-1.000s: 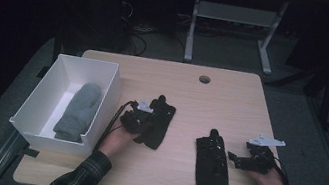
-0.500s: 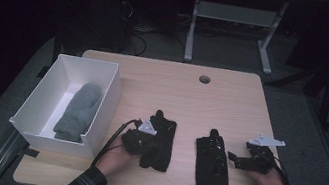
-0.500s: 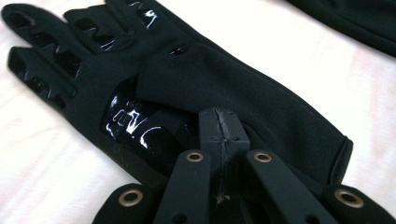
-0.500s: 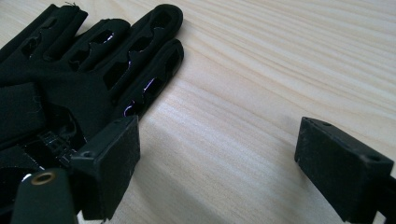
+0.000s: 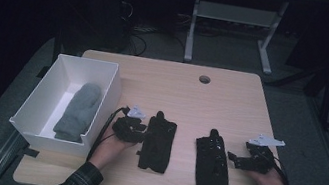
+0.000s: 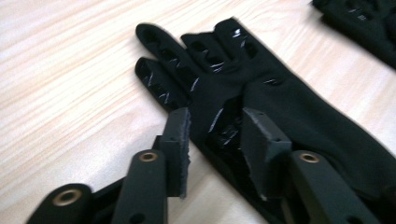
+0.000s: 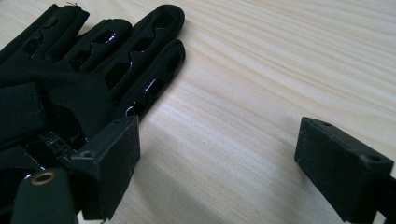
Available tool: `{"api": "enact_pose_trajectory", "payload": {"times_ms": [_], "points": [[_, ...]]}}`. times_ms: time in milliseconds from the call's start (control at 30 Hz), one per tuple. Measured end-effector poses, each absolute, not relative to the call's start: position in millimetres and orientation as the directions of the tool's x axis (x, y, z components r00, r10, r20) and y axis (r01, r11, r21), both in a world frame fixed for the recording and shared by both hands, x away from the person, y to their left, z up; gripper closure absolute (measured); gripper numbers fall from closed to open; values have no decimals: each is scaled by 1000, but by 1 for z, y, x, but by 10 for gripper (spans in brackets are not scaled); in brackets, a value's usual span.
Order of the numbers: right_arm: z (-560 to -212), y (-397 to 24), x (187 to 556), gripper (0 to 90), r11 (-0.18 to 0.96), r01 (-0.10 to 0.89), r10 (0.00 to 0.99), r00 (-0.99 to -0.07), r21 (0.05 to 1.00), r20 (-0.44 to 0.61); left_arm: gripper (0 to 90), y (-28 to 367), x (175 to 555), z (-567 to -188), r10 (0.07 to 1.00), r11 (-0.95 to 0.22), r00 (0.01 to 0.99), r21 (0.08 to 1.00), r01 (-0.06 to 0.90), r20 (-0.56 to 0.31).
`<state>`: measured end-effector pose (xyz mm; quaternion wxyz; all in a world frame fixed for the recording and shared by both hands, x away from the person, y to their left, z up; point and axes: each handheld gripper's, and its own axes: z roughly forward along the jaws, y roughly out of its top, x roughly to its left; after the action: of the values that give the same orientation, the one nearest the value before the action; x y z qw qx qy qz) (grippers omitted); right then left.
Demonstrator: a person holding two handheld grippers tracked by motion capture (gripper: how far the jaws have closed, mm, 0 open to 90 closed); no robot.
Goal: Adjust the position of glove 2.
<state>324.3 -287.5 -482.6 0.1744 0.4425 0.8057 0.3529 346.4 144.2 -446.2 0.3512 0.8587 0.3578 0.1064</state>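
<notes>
Two black gloves lie flat on the wooden table. The left glove (image 5: 158, 142) (image 6: 261, 98) rests beside my left gripper (image 5: 140, 130) (image 6: 217, 144). Its jaws have just been opening and stand apart over the glove's edge, with cloth between them but not pinched. The right glove (image 5: 212, 162) (image 7: 79, 70) lies left of my right gripper (image 5: 236, 159) (image 7: 224, 168), which is open wide over bare wood, one jaw next to the glove's fingers. The right glove's tip (image 6: 364, 23) shows far off in the left gripper view.
A white box (image 5: 110, 94) stands at the table's left side with a grey mitten (image 5: 77, 111) inside. A round cable hole (image 5: 204, 79) sits near the far edge. Table legs and cables stand on the dark floor beyond.
The left gripper pulled the left glove toward the near edge, then its jaws parted and let the glove go. The right hand and its glove stayed put.
</notes>
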Motion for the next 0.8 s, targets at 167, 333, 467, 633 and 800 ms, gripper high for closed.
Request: {"api": "enact_pose_trajectory", "payload": {"times_ms": [167, 333, 467, 633, 800], "points": [[-483, -287, 324, 140, 359, 590, 836, -547, 723, 31, 582, 145, 352, -453, 716, -481, 695, 671, 564, -72], [-483, -287, 324, 140, 359, 590, 836, -547, 723, 32, 583, 142, 356, -461, 718, -480, 691, 659, 579, -84], [-483, -287, 324, 140, 359, 590, 836, -547, 723, 32, 630, 139, 354, -464, 718, -475, 692, 671, 570, -79], [-483, -287, 324, 140, 360, 590, 835, -549, 723, 31, 799, 136, 352, -463, 708, -480, 700, 663, 574, -94], [-481, -287, 324, 192, 366, 593, 833, -553, 717, 32, 871, 134, 354, -462, 709, -474, 698, 661, 581, -106]]}}
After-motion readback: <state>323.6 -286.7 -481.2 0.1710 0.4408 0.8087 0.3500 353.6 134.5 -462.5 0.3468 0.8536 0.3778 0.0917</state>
